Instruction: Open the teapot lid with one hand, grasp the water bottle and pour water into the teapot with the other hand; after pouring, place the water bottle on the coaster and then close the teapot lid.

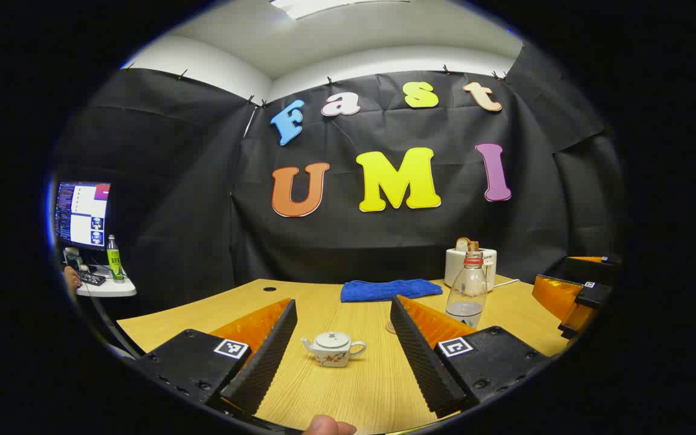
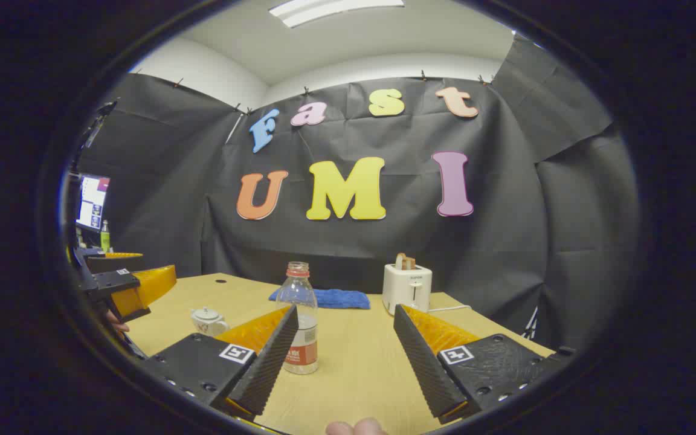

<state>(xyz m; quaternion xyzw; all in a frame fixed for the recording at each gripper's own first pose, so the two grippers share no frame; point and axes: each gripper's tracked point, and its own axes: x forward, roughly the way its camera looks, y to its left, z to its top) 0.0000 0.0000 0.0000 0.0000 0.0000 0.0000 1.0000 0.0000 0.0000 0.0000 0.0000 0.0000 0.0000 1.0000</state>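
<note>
We are holding both tongs above a pale wood-grain worktop (image 1: 336,393), and both are standing wide open with nothing between their ribbed fingers. In the left gripper view, the left tongs (image 1: 342,344) are framing the small white teapot (image 1: 333,349), which is sitting on the worktop between the fingers but apart from them, its lid on, spout pointing left and handle right, with a reddish pattern low on its rounded body. Just beyond the right finger the clear plastic water bottle (image 1: 467,290) is standing upright, capped, with a little water at the bottom; a round coaster (image 1: 391,328) is peeking out at the finger's edge, near the bottle's base. Behind them a blue cloth (image 1: 390,289) is lying rumpled near the far edge, and a white toaster (image 1: 470,266) with bread in its slots is standing beside it, a white cord trailing off to the right. The right tongs (image 1: 577,299) are showing at the right edge.

In the right gripper view, the right tongs (image 2: 345,347) are opening toward the bare worktop (image 2: 354,374); the water bottle (image 2: 299,320) is standing just behind the left finger, partly covered by it. The teapot (image 2: 208,320) is sitting farther left, well apart from the bottle, and the left tongs (image 2: 136,284) are hovering beyond it. The blue cloth (image 2: 330,298) and toaster (image 2: 407,287) are lining the back.

Off the worktop's left, a monitor (image 1: 82,214) and a green bottle (image 1: 115,260) are sitting on a small white side table (image 1: 109,289).
</note>
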